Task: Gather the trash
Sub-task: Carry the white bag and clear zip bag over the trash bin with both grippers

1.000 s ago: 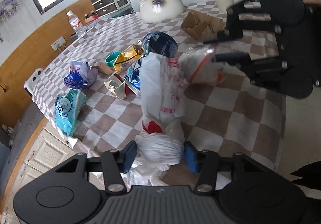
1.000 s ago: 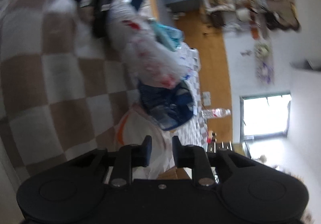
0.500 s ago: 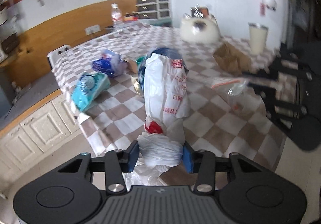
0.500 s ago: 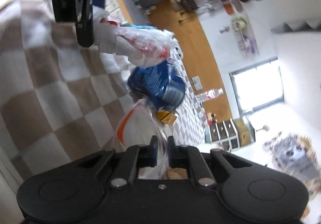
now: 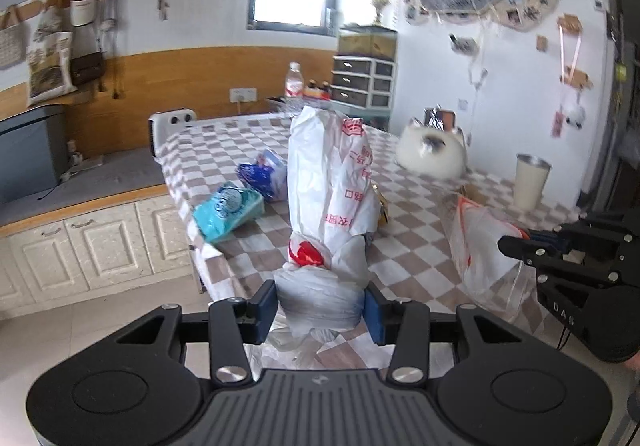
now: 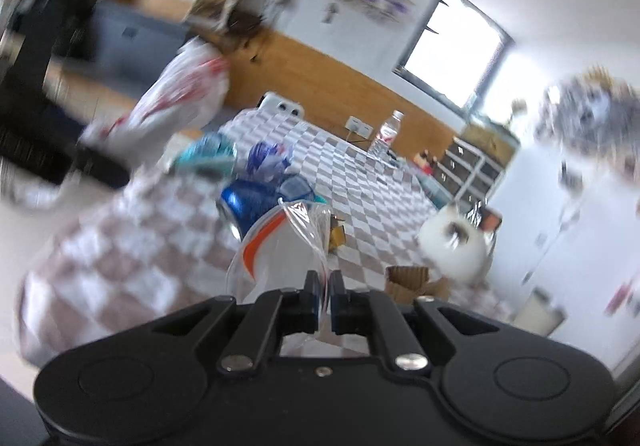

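Note:
My left gripper (image 5: 320,306) is shut on the bunched end of a white plastic bag (image 5: 332,182) with red print, which stands up over the checked table (image 5: 404,258). The same white bag (image 6: 176,102) shows blurred at upper left in the right wrist view. My right gripper (image 6: 324,286) is shut on the edge of a clear plastic bag (image 6: 276,246) with an orange stripe, lifted off the table. That clear bag (image 5: 480,246) and the right gripper (image 5: 516,244) show at the right of the left wrist view.
On the table lie a teal tissue pack (image 5: 228,214), a blue-purple wrapper (image 5: 264,176), a blue packet (image 6: 256,206), a torn cardboard box (image 6: 412,282), a cat-shaped white pot (image 5: 432,158), a metal cup (image 5: 530,184) and a water bottle (image 5: 294,88). White cabinets (image 5: 92,246) stand left.
Both grippers have risen and rolled upright. The right gripper's jaws closed on the clear bag and lifted it. The white bag came up with the left gripper.

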`<act>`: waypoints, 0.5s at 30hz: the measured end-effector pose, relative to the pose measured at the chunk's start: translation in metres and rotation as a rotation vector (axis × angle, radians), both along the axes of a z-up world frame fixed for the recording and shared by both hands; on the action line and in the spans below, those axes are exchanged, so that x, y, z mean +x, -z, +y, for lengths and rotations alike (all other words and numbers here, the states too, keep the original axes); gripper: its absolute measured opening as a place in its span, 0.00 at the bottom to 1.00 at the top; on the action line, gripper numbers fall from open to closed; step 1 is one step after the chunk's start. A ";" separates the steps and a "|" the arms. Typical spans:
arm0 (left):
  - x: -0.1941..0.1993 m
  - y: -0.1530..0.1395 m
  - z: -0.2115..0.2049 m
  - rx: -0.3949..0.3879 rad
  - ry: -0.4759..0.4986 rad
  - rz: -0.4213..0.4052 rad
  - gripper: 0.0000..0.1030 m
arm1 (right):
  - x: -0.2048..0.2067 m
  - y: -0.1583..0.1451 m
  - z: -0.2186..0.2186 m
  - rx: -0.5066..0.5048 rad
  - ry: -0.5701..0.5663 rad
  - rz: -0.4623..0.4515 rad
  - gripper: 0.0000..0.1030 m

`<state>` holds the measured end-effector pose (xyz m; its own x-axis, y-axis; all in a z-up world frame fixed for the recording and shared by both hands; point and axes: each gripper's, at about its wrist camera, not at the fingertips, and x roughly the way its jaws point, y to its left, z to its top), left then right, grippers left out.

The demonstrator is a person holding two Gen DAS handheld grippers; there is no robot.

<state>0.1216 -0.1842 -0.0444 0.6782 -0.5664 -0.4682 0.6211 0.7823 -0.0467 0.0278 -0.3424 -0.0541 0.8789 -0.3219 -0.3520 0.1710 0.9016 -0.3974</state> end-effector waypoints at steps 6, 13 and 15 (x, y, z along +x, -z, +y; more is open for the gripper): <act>-0.009 -0.013 0.014 -0.021 -0.054 -0.046 0.45 | -0.004 -0.016 -0.007 0.220 0.058 -0.068 0.05; -0.013 -0.020 0.028 -0.036 -0.095 -0.071 0.45 | -0.007 -0.027 -0.004 0.377 0.079 -0.110 0.05; -0.013 -0.021 0.034 -0.045 -0.107 -0.073 0.45 | -0.007 -0.030 0.000 0.416 0.081 -0.121 0.05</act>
